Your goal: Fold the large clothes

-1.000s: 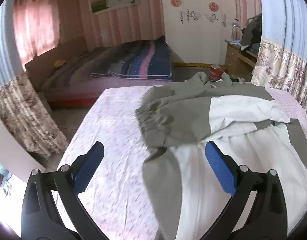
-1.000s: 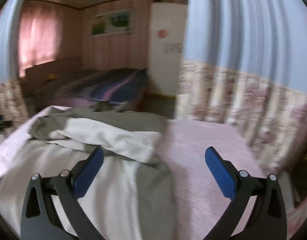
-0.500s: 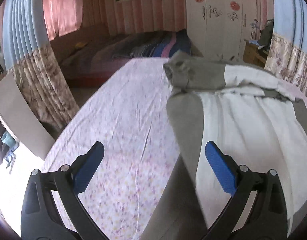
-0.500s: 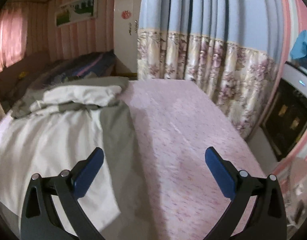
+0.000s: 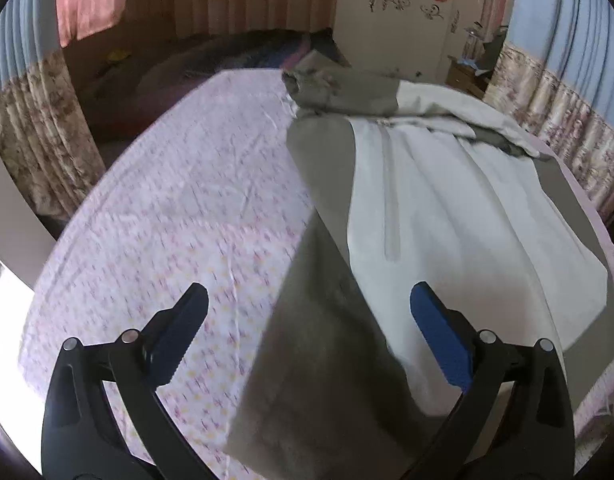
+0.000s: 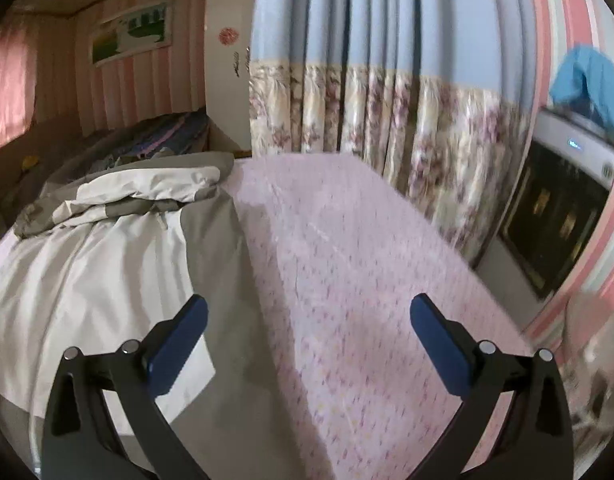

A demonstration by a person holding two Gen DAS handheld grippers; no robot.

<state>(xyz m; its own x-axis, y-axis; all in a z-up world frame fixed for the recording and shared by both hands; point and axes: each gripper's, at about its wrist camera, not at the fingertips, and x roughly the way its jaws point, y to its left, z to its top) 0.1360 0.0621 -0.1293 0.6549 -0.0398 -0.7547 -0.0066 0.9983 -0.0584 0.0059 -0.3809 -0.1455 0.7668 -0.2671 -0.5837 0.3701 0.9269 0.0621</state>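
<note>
Both grippers, left (image 5: 309,330) and right (image 6: 309,330), hang spread wide and empty at frame bottom, flanking the jacket's (image 5: 447,208) near hem, likely to seize its corners.

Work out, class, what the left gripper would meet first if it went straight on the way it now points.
Probably the jacket: the open left gripper aims at its grey side panel lying on the bed sheet. Depth is uncertain, but nothing else shows in between.
</note>
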